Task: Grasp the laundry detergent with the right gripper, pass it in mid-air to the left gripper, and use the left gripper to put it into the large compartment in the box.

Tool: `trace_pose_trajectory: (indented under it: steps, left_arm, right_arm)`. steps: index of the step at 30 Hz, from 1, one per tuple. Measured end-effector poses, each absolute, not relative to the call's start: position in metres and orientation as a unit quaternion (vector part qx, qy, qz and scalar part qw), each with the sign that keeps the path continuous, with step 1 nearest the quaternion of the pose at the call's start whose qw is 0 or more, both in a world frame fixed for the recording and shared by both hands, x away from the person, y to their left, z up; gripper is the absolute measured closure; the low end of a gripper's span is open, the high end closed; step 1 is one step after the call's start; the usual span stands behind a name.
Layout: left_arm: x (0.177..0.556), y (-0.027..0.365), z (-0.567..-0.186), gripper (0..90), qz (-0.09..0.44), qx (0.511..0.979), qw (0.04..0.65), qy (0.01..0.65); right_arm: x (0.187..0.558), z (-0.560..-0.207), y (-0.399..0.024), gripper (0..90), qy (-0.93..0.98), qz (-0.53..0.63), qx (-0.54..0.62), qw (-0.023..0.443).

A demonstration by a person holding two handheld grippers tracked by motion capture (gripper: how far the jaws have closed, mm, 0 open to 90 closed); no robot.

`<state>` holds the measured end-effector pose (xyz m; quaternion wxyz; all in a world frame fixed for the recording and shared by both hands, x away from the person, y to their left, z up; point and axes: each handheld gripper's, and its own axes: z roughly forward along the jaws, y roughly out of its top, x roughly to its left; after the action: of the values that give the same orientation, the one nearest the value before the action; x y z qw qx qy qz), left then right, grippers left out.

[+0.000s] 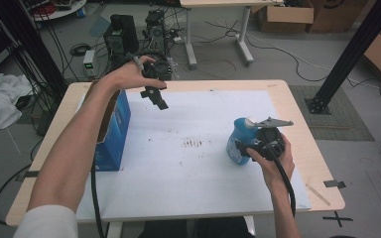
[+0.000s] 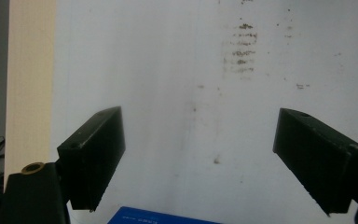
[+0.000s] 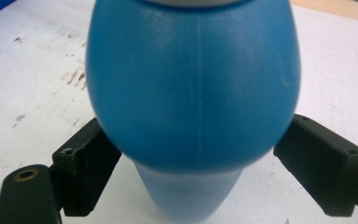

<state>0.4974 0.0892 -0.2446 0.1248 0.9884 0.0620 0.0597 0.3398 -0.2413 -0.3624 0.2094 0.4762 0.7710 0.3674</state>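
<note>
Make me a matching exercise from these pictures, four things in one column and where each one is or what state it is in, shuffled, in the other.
Things:
1. blue bottle
2. blue box
3. left hand-held gripper
4. right hand-held gripper

Places or states:
A. at the left edge of the white sheet
B. raised above the sheet, jaws wide apart with nothing between them
C. at the right of the sheet, between two black jaws
D. jaws on either side of the bottle's body

Pairs: 1-C, 2-A, 3-B, 4-D
</note>
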Motion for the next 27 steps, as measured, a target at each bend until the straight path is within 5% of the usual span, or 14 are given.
trace_pose_trajectory:
  steps: [27]
  left_arm:
    - [0.496,0.088,-0.245,17.3,0.061,0.988,0.126,0.062]
  right_arm:
    - [0.342,-0.374,-0.238,19.1,0.754,0.382,0.491,0.211]
